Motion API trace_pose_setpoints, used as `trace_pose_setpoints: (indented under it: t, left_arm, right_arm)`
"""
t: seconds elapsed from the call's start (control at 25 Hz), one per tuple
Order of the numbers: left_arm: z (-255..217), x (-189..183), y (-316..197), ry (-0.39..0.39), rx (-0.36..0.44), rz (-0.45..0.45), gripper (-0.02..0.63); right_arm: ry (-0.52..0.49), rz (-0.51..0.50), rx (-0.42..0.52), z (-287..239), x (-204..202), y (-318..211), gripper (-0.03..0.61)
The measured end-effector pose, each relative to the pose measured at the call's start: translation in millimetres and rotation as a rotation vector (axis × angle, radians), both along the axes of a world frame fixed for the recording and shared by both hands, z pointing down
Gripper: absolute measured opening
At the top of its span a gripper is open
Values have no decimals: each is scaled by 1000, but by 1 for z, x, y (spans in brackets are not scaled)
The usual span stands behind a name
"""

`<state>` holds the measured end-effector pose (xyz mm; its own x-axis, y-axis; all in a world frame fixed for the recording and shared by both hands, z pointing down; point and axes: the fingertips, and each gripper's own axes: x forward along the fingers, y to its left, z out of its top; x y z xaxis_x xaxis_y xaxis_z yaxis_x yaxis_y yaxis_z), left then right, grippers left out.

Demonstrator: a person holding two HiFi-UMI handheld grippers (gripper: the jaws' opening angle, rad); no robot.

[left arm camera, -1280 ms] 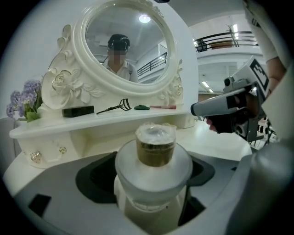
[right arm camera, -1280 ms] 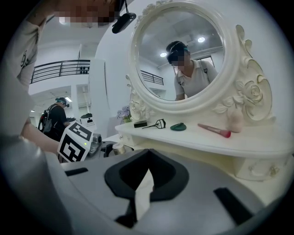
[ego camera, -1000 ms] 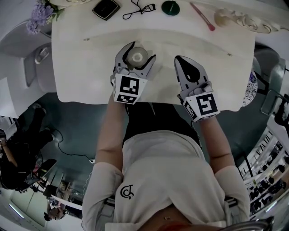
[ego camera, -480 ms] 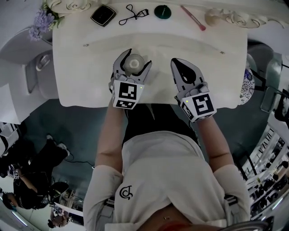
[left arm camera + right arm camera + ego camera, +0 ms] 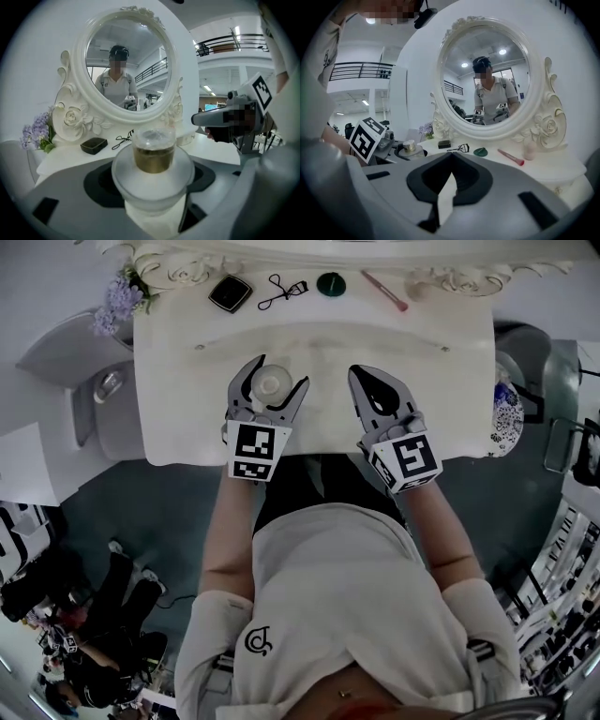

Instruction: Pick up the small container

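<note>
One grasp looks set: L tongs (image 5: 278,373) clamp small frosted gold-banded glass jar (image 5: 153,159), R tongs (image 5: 364,376) shut, empty; nxt lift up.

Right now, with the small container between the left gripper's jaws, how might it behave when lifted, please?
The small container looks like frosted glass: probably rigid, heavy for its size, breakable. Its round, smooth body might slip or twist between the left gripper's jaws. The wide body suggests it rarely tips.
</note>
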<state>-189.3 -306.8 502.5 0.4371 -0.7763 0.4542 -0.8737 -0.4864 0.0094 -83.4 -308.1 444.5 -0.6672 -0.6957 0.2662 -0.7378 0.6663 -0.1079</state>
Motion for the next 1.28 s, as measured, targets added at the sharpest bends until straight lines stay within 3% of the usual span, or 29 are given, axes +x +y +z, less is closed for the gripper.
trace_pose_setpoints:
  t: [0.72,1.28]
  left_arm:
    - [-149,-45,33,50,158,-7,351]
    - [-185,-65,45,73,214,16,353]
  right_arm:
    - [-43,95,173,-93,-7,18,6]
    - [-46,72,258,-126,-26,25,5]
